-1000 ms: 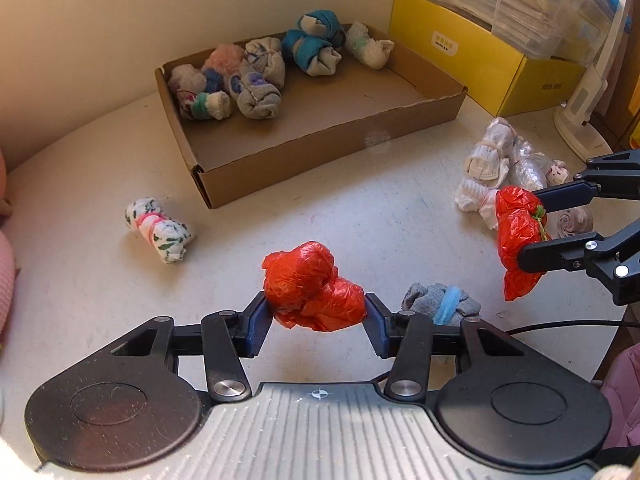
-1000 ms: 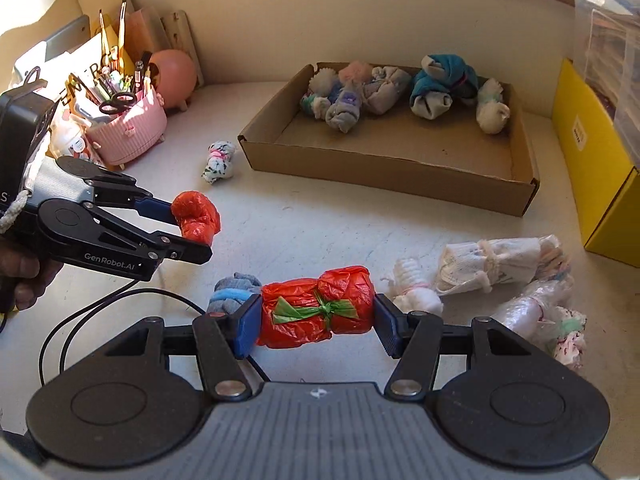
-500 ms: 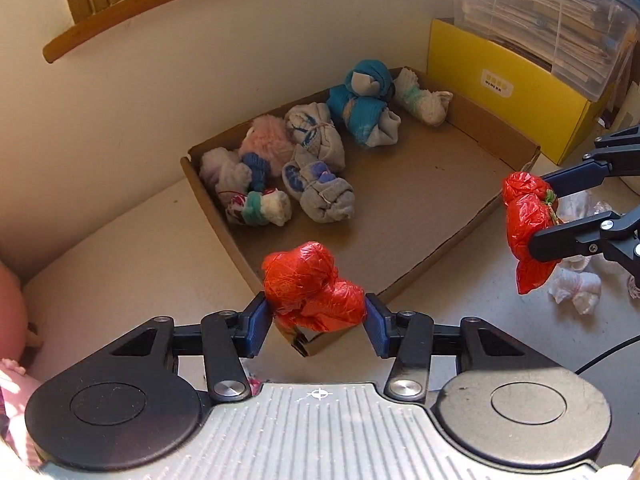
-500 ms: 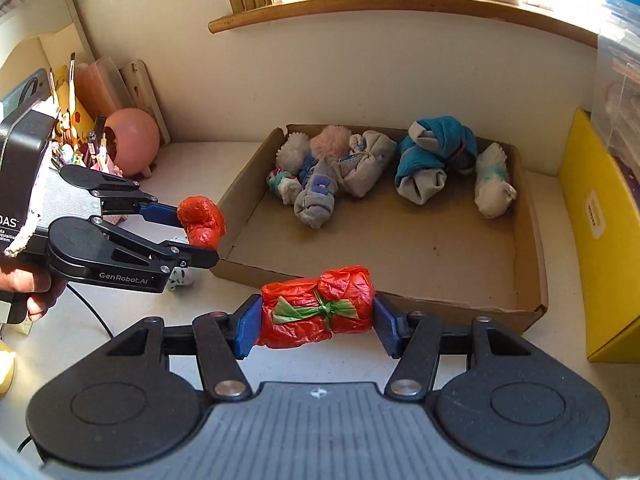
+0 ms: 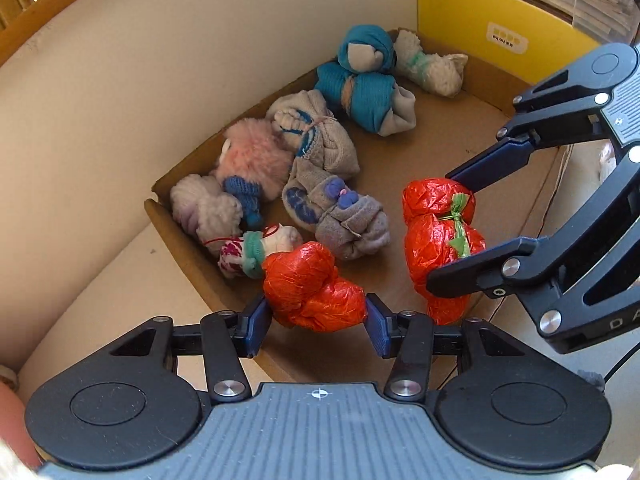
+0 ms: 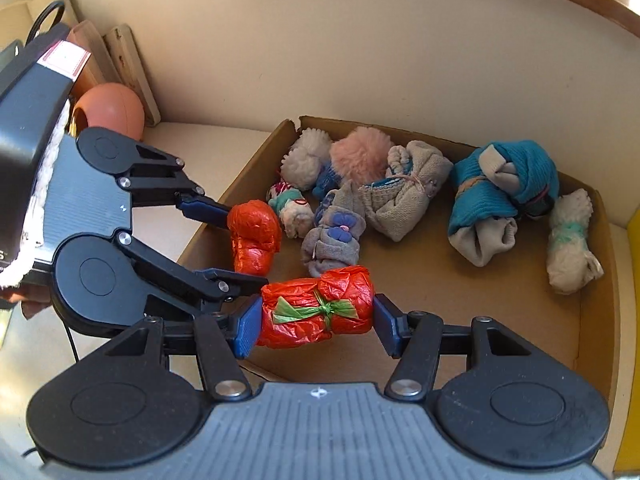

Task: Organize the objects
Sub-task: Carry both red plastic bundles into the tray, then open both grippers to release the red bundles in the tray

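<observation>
1. Grippers are carrying bundles: left gripper (image 5: 314,322) clamping a red bundle (image 5: 314,298), right gripper (image 6: 316,326) clamping a green-tied bundle (image 6: 316,312).
2. Both are hovering over the cardboard box (image 6: 592,344) near its front edge; next, probably lowering and releasing onto bare floor.

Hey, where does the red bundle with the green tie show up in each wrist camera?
Left wrist view: red bundle with the green tie sits right of centre, clamped in the right gripper.
Right wrist view: it lies bottom centre, between that gripper's own fingers.
Shared landmark: the teal sock bundle in the cardboard box.
</observation>
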Action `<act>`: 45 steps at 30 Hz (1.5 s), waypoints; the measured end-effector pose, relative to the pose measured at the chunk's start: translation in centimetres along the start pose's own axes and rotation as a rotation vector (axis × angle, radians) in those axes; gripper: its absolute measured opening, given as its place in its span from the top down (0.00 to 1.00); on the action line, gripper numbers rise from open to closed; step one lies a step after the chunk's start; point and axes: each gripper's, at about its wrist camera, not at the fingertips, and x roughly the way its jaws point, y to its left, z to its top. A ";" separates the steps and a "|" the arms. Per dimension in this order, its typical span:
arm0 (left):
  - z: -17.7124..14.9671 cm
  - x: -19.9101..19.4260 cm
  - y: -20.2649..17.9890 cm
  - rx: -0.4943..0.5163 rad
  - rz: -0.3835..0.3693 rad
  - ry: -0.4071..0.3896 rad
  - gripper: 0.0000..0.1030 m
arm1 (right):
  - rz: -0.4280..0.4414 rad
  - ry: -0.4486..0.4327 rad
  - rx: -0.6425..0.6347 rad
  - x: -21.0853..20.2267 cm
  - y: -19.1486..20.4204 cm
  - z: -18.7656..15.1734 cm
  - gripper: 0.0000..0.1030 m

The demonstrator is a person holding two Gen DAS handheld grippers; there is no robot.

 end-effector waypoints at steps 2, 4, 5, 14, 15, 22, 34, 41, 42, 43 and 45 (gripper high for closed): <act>-0.1 0.6 -0.1 0.028 0.001 0.013 0.44 | -0.004 0.017 -0.037 0.7 0.1 0.1 0.47; 0.0 1.0 -0.3 0.063 0.009 0.019 0.44 | -0.007 0.032 -0.052 1.3 0.0 0.1 0.47; 0.0 1.2 -0.3 0.080 0.008 0.024 0.44 | -0.003 0.040 -0.057 1.5 -0.1 0.1 0.47; -0.5 1.3 -0.8 0.233 0.056 0.013 0.39 | 0.010 0.074 -0.151 1.7 1.4 -1.1 0.47; -0.6 1.0 -0.7 0.227 0.056 0.005 0.38 | 0.011 0.075 -0.147 1.6 1.4 -1.2 0.47; -1.6 -0.4 -0.6 0.213 0.044 -0.034 0.35 | 0.018 0.086 -0.154 0.6 2.2 -2.9 0.47; -4.8 -5.4 0.1 0.171 0.113 -0.094 0.24 | 0.055 0.109 -0.231 0.4 5.6 -5.1 0.47; -8.3 -6.6 2.2 -0.045 0.095 -0.066 0.21 | 0.065 0.119 -0.269 0.6 8.0 -6.1 0.47; -8.7 -6.6 2.2 -0.062 0.099 -0.064 0.21 | 0.064 0.122 -0.271 0.5 8.2 -6.4 0.47; -9.0 -6.8 2.4 -0.079 0.096 -0.069 0.21 | 0.059 0.125 -0.273 0.4 8.5 -6.7 0.46; -9.6 -7.3 2.9 -0.142 0.084 -0.078 0.21 | 0.052 0.123 -0.268 0.0 8.8 -7.4 0.44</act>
